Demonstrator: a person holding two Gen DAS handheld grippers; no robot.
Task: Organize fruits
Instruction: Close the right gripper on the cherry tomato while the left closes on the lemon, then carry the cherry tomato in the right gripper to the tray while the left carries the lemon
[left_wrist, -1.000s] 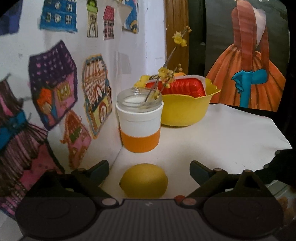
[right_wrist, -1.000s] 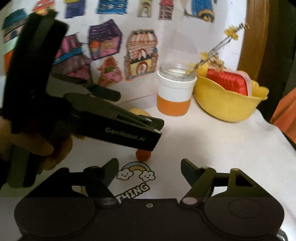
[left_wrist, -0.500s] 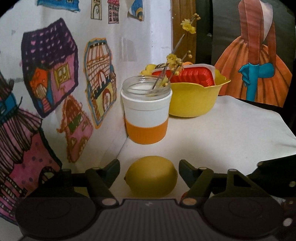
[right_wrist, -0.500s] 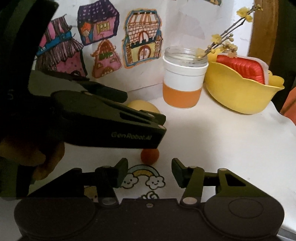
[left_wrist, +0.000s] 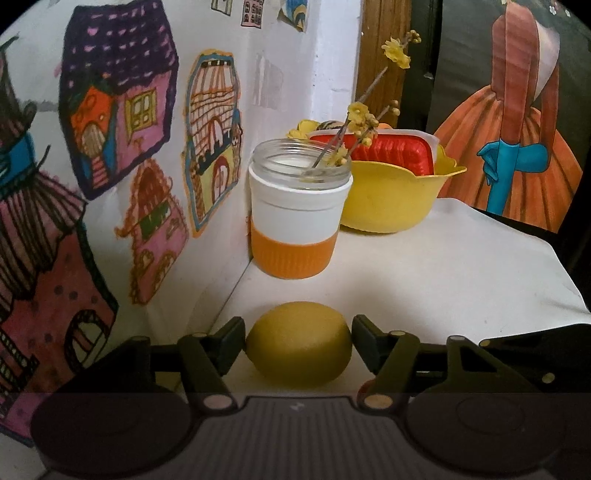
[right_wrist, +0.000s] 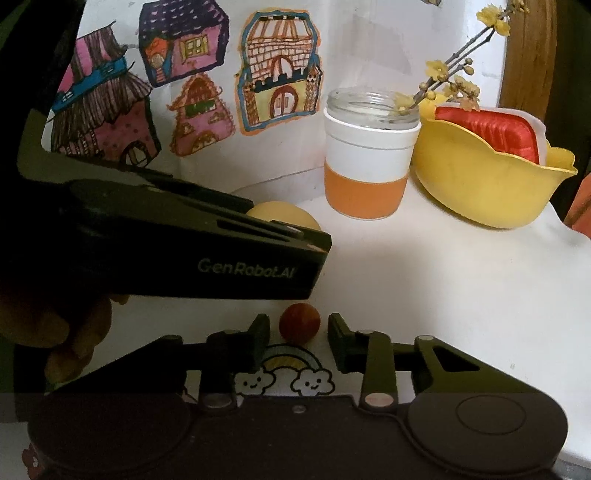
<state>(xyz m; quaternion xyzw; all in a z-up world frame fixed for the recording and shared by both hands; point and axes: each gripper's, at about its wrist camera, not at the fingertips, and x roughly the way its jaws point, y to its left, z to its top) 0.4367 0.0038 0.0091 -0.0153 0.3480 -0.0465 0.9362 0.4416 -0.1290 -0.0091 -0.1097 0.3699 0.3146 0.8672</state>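
— What had changed in that last second?

— Both sets of tongs had narrowed and come forward. The left tongs (left_wrist: 298, 341) had drawn in until their tips sat right at the two ends of the smooth oval yellow lemon (left_wrist: 298, 343), which lay on the white-covered bench (left_wrist: 424, 280) close to the wall of painted paper houses (left_wrist: 118, 122). A second earlier they had stood wide apart with the lemon loose between them.

— Clamped on it, then?

— Touching or nearly so; I judged the grip about made, though the lemon was still resting on the bench, not lifted.

— And the right side?

— The right tongs (right_wrist: 298, 334) had also closed in, flanking the small round red fruit (right_wrist: 299, 323), but a clear gap remained at each side, so they were still apart. It sat just beyond a rainbow-and-clouds sticker (right_wrist: 286, 373).

— What did that mean for the job?

— Two fruits were about to be picked up together. The likely home was the yellow plastic bowl (right_wrist: 480, 184) behind the white-and-orange glass jar (right_wrist: 369, 162) holding flower twigs; a red ridged thing already filled much of it, so room looked tight.
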